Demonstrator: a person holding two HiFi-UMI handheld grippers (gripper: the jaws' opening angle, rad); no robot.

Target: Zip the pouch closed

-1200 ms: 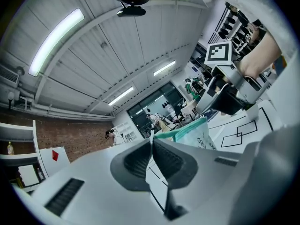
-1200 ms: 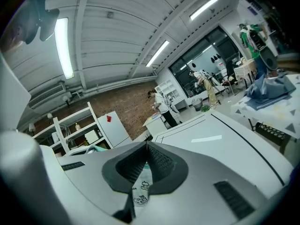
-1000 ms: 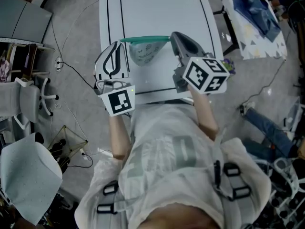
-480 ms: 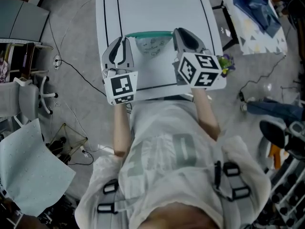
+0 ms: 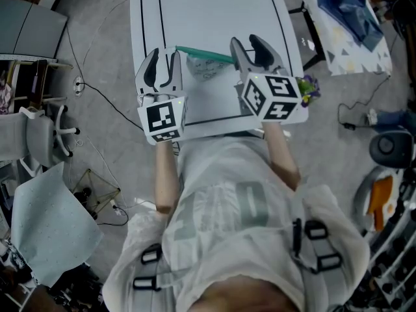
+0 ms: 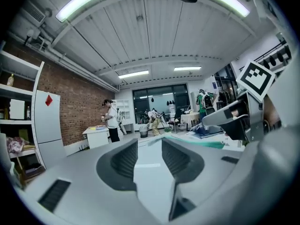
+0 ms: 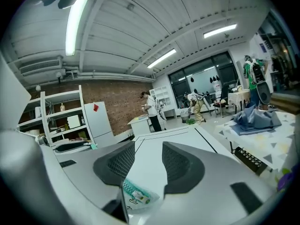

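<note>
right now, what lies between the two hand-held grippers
The pouch, lying on the white table, in the head view. The left hand-held gripper and right hand-held gripper are both opening their jaws, nothing between either pair.

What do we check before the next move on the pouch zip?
1. Nothing in the left gripper: ok. Its jaws are opening and the gap between them is bare.
2. Nothing in the right gripper: ok. Its jaws are opening and the pads press on nothing; the pouch lies low beside them.
3. Pouch resting on the table: ok. In the head view it lies flat between the two grippers.
4. Green zipper closed along its full length: cannot tell. The strip shows, but the slider is too small to make out.
5. Zipper within reach of both grippers: ok. It runs across just ahead of both sets of jaws.
</note>
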